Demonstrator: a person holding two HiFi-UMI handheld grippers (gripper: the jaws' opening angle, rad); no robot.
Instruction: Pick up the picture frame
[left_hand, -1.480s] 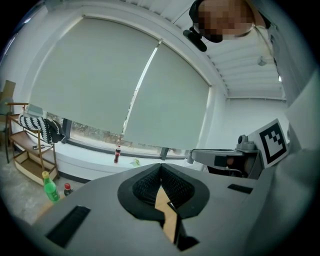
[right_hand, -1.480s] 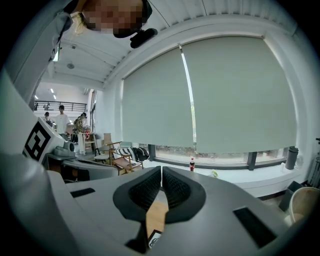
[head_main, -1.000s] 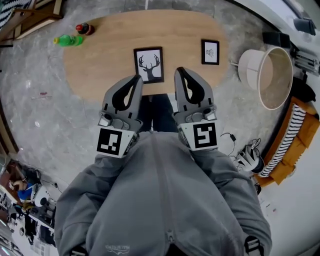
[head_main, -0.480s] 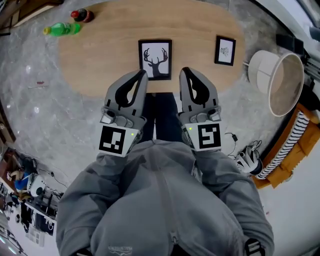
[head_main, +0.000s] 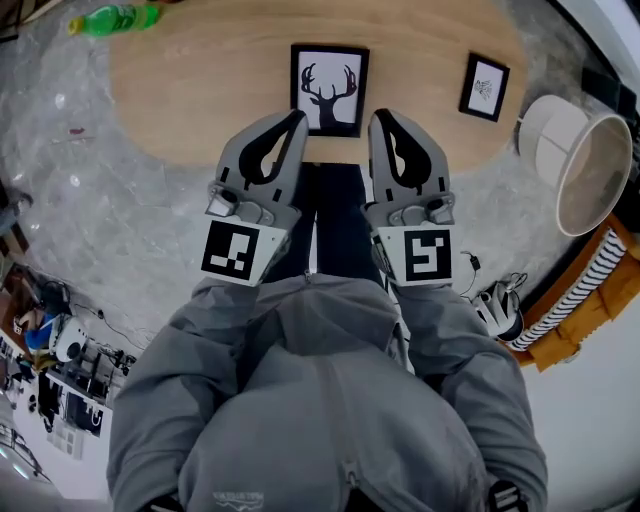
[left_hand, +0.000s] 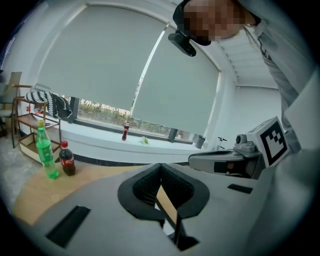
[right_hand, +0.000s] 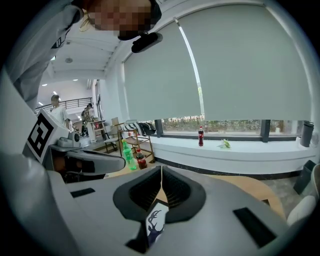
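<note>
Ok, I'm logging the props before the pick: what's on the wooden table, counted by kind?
Picture frames: 2, the deer frame and the small frame
Bottles: 2, the green bottle and the cola bottle
Total: 4

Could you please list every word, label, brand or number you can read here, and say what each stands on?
No text reads clearly anywhere.
Jacket print: too small to read.
Cola bottle, red label: blurred.
Green bottle, label: blurred.
Left cube, right cube: square black-and-white patterns, no words.
Deer frame, small frame: drawings only, no words to read.
</note>
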